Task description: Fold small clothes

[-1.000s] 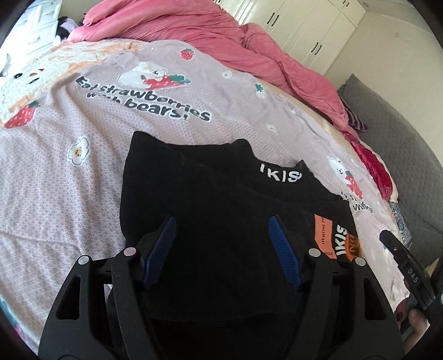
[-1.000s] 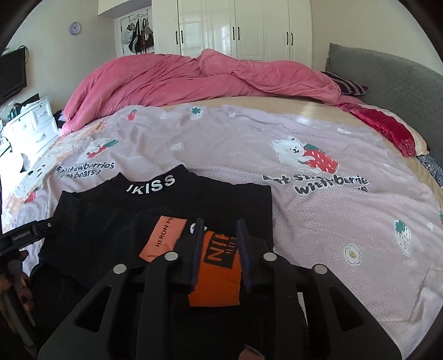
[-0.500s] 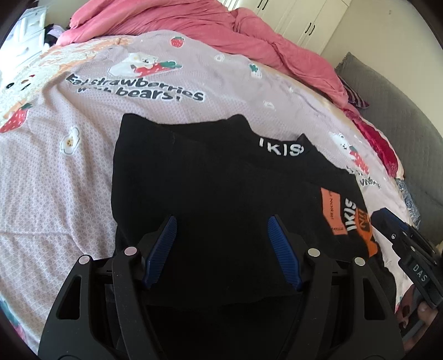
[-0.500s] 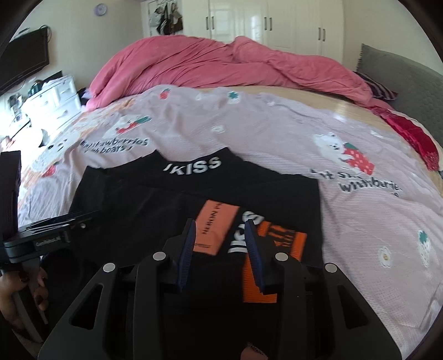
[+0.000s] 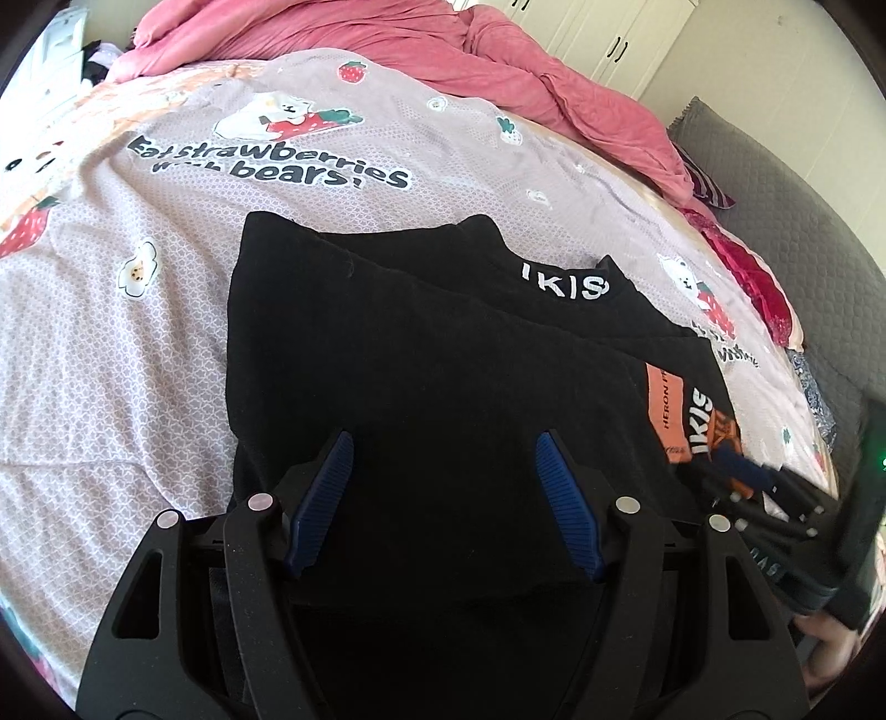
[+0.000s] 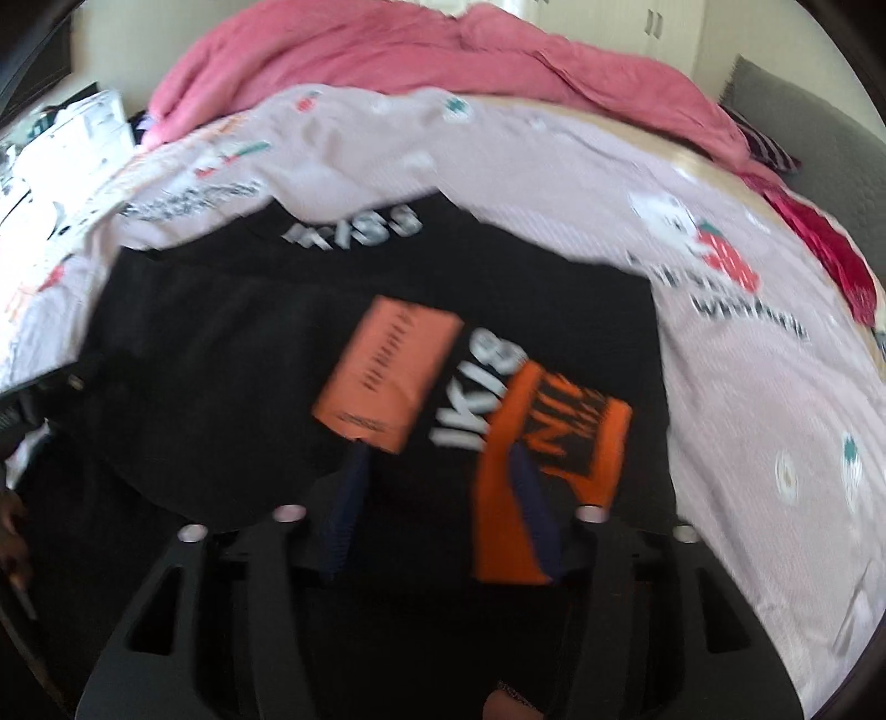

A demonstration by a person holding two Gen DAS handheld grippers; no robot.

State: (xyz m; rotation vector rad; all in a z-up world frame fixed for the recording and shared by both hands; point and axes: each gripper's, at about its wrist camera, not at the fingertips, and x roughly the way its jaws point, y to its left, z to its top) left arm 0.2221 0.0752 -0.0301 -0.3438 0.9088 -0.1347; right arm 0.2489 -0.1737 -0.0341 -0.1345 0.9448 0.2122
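Bedroom with white wardrobes (image 5: 620, 33) at the back; a lilac bedspread (image 5: 111, 310) printed with bears and strawberries covers the bed, a pink duvet (image 5: 387, 50) heaped beyond. On it lies a folded black garment (image 5: 421, 376) with white lettering and orange patches (image 6: 387, 371). The left gripper (image 5: 443, 487) hangs above the garment, jaws apart, only dark cloth beneath them. The right gripper (image 6: 443, 498) is opening, its blurred jaws parted over the orange patches, gripping nothing.

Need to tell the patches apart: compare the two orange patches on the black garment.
The pale orange patch is a lighter salmon with fine small print; the bright orange patch is deeper orange with big black lettering. The pale one sits left of the white lettering, the bright one right. Both lie on the black garment.
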